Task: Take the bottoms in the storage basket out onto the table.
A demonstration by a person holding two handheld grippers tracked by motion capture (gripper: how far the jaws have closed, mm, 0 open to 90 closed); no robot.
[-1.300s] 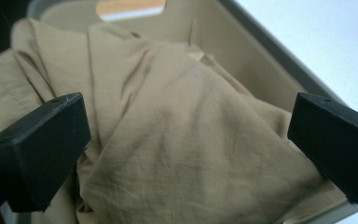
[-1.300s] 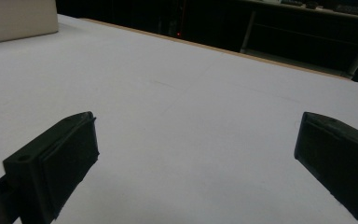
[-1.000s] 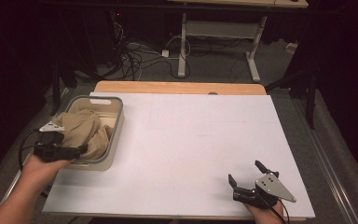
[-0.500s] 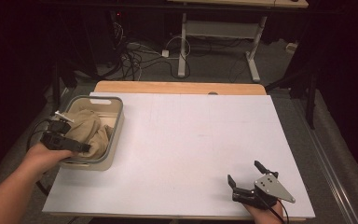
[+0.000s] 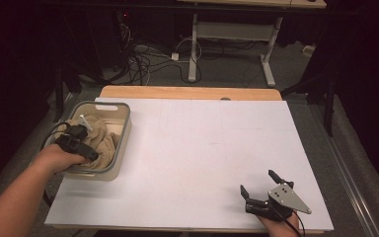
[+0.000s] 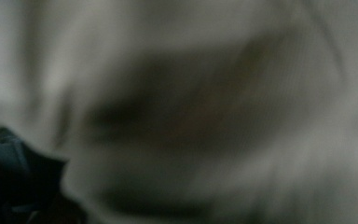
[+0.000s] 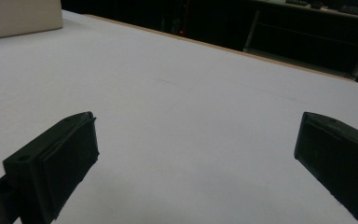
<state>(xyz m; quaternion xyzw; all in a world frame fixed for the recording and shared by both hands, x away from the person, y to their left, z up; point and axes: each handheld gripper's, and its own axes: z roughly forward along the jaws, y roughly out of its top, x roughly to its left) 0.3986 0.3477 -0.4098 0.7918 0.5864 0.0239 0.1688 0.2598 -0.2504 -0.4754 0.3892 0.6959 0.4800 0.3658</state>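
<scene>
A grey basket [image 5: 124, 139] stands at the table's left edge and holds a crumpled beige cloth [image 5: 106, 142]. My left gripper [image 5: 93, 154] is down inside the basket, its tips pushed into the cloth. In the left gripper view the cloth [image 6: 223, 116] is a close blur, with one dark finger [image 6: 14, 177] far at the lower left, so the jaws stand apart. My right gripper [image 5: 259, 182] rests near the table's front right, open, with nothing between its fingers [image 7: 60, 158] but bare white tabletop.
The white tabletop [image 5: 202, 143] spreads between basket and right gripper, with a wooden strip [image 5: 187, 92] along its far edge. Beyond it are cables and desk legs [image 5: 193, 54] on the floor. A corner of the basket [image 7: 18, 16] shows far off in the right gripper view.
My left gripper has moved forward and down from the basket's near rim into the cloth. The right gripper has stayed put.
</scene>
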